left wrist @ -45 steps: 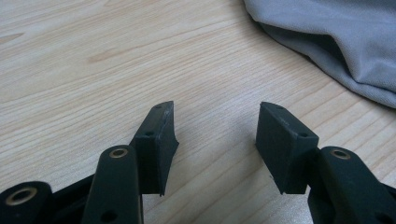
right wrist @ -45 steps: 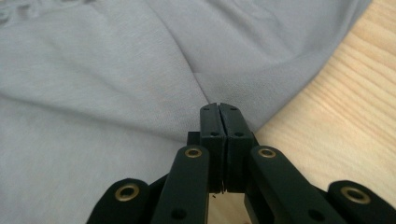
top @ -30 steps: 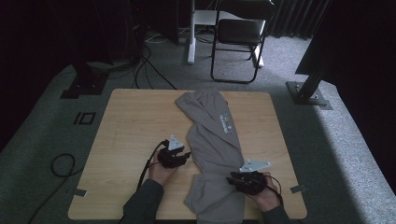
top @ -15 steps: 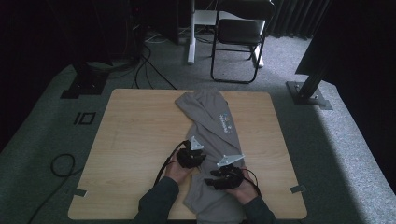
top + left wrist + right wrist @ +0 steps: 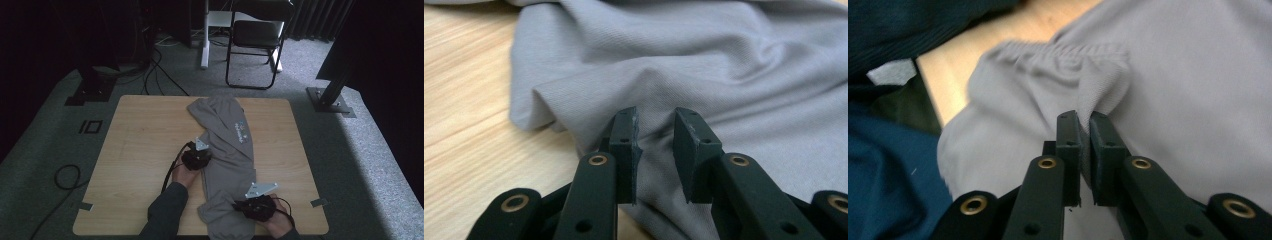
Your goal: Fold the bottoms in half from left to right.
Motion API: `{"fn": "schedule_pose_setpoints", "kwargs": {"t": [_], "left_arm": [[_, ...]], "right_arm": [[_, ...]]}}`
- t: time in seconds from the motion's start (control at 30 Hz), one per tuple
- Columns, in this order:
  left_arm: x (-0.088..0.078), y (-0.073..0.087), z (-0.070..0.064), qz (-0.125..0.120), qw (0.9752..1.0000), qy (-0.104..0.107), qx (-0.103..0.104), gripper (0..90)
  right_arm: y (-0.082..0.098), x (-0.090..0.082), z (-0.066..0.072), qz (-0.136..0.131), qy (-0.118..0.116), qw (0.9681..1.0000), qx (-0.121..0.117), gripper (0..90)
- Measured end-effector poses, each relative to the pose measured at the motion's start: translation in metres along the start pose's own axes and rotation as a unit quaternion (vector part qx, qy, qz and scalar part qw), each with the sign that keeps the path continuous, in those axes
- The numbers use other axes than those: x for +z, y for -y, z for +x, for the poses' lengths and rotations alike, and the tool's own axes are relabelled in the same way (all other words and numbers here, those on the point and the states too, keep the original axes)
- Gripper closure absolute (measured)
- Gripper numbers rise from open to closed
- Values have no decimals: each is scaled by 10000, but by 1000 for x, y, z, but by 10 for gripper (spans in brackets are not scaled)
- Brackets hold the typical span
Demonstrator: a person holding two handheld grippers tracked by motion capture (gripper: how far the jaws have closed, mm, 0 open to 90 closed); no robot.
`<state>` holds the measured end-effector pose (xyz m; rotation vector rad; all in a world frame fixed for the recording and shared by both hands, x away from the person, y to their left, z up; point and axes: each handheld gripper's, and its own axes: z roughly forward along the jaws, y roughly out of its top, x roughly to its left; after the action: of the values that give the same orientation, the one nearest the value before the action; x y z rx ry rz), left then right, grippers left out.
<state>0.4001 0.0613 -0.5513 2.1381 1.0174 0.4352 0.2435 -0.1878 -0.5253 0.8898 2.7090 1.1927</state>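
In the high view a pair of grey sweatpants (image 5: 227, 150) lies lengthwise on the wooden tabletop (image 5: 140, 145), running from the far edge toward the person's side, with a small blue print on the cloth near the far end. The left gripper (image 5: 196, 159) sits at the garment's left edge about midway along it, and the right gripper (image 5: 255, 207) rests on the cloth near the person's end. A dark chair (image 5: 255, 40) stands on the carpet beyond the tabletop. In the left gripper view the fingers (image 5: 624, 145) stand a little apart with a raised fold of the sweatpants (image 5: 684, 65) in the gap between them; whether the pads press the cloth cannot be told. The tabletop (image 5: 464, 100) shows bare to the left. In the right gripper view the fingers (image 5: 1068, 150), having just been closing, are nearly together and pinch a ridge of the sweatpants (image 5: 1168, 85) beside the gathered waistband (image 5: 1058, 52).
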Motion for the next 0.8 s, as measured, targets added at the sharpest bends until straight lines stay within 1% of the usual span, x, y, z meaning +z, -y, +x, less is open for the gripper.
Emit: {"fn": "schedule_pose_setpoints", "kwargs": {"t": [0.07, 0.1, 0.13, 0.17, 0.2, 0.27, 0.3, 0.33, 0.37, 0.43, 0.5, 0.53, 0.6, 0.7, 0.77, 0.8], "left_arm": [[0, -1, 3, 50, 10000, -69, -38, 715], [-1, -2, 3, 87, 9999, -93, -104, 708], [-2, -2, 2, 122, 9998, -89, -111, 685], [-4, -3, 0, 186, 9998, -75, -61, 661], [-7, -3, -3, 190, 9998, -82, 19, 650], [-15, -2, -12, 112, 9998, 32, 158, 637], [-19, 0, -17, 23, 9997, 113, 216, 630], [-23, 1, -22, -1, 9994, 204, 282, 625], [-26, 2, -28, -21, 9990, 273, 352, 624], [-32, 6, -38, -65, 9977, 460, 495, 619], [-36, 9, -46, -63, 9964, 624, 565, 619], [-37, 10, -49, -78, 9960, 691, 566, 619], [-38, 14, -57, -46, 9941, 880, 630, 619], [-34, 18, -67, 79, 9916, 1012, 802, 619], [-30, 19, -72, 133, 9902, 1055, 905, 619], [-28, 19, -73, 170, 9898, 1038, 959, 621]], "right_arm": [[7, -4, 2, 37, -30, 10000, -40, 826], [10, -6, 3, 71, -59, 9999, -50, 819], [12, -7, 4, 116, -98, 9998, -89, 793], [14, -9, 4, 113, -104, 9998, -101, 767], [15, -11, 3, 61, -98, 9999, -67, 741], [14, -15, -1, -129, -79, 9999, 27, 704], [13, -17, -4, -242, -74, 9996, 98, 689], [12, -18, -7, -311, -47, 9993, 184, 674], [10, -19, -9, -355, 15, 9991, 236, 660], [6, -19, -14, -385, 90, 9989, 253, 646], [2, -18, -17, -456, 129, 9985, 265, 636], [1, -17, -18, -454, 153, 9985, 268, 634], [-2, -13, -20, -437, 247, 9984, 258, 633], [-5, -9, -23, -442, 322, 9981, 297, 633], [-6, -7, -25, -462, 329, 9979, 307, 633], [-7, -7, -26, -478, 361, 9977, 315, 633]]}}
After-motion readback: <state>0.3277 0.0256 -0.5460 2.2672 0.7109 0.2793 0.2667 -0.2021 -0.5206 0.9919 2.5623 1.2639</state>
